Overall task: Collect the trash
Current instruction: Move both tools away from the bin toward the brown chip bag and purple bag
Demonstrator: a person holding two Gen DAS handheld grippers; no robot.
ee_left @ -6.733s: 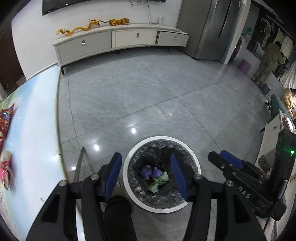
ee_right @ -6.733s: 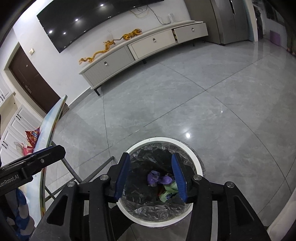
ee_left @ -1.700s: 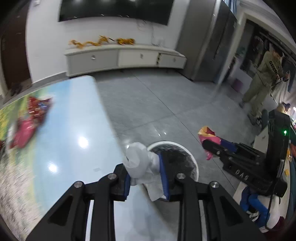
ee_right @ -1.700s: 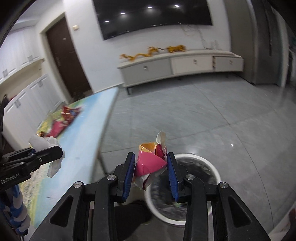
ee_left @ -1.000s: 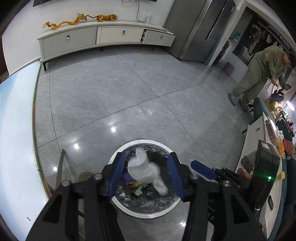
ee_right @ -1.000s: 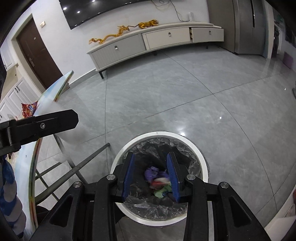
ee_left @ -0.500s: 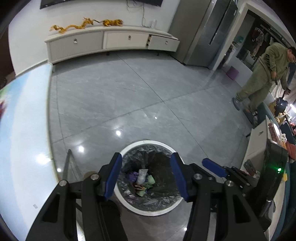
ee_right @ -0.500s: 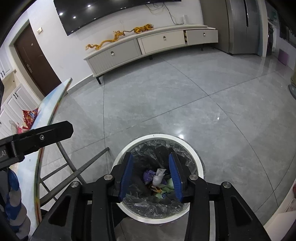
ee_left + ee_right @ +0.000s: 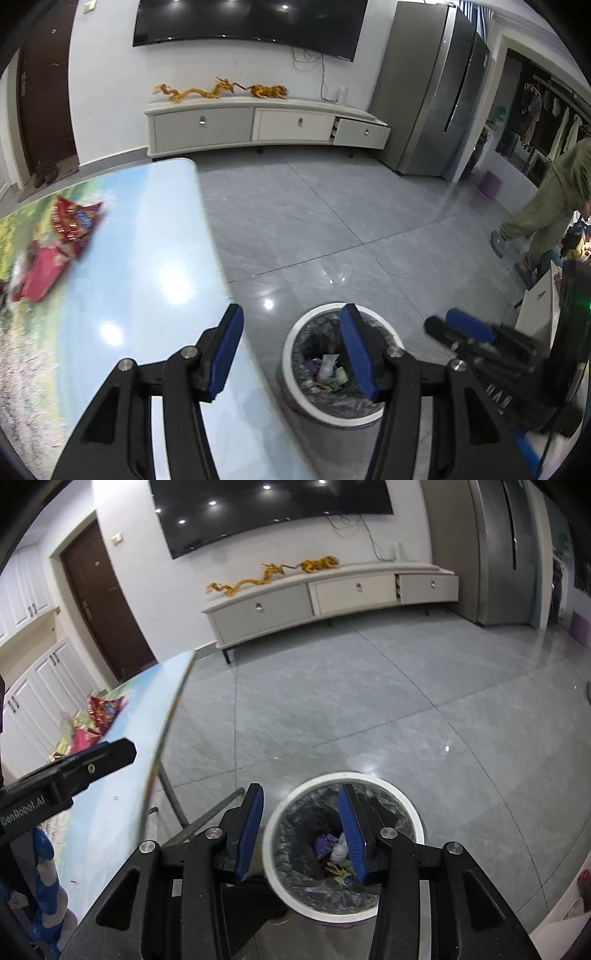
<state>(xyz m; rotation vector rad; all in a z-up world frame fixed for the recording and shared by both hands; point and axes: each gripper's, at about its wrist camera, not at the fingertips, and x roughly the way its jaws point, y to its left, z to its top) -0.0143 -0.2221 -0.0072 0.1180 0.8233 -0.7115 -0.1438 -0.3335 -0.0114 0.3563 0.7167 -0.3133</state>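
A white round trash bin [image 9: 295,339] with a black liner stands on the floor beside the table; it holds crumpled trash [image 9: 327,367], also seen in the right wrist view [image 9: 338,851]. My left gripper [image 9: 291,354] is open and empty, above the table's edge and the bin. My right gripper [image 9: 301,829] is open and empty, above the bin [image 9: 406,805]. A red snack wrapper [image 9: 72,221] and a pink packet [image 9: 40,275] lie on the table [image 9: 147,280] at the far left. The right gripper also shows in the left wrist view [image 9: 458,328].
A white TV cabinet [image 9: 258,127] stands against the far wall, a grey fridge [image 9: 432,107] to its right. A person in olive clothes [image 9: 546,199] stands at the right. The table's metal legs [image 9: 192,812] run near the bin.
Both grippers dropped their trash into the bin about a second ago. Since then both views have tilted up and swung left, bringing the table and its wrappers back into sight.
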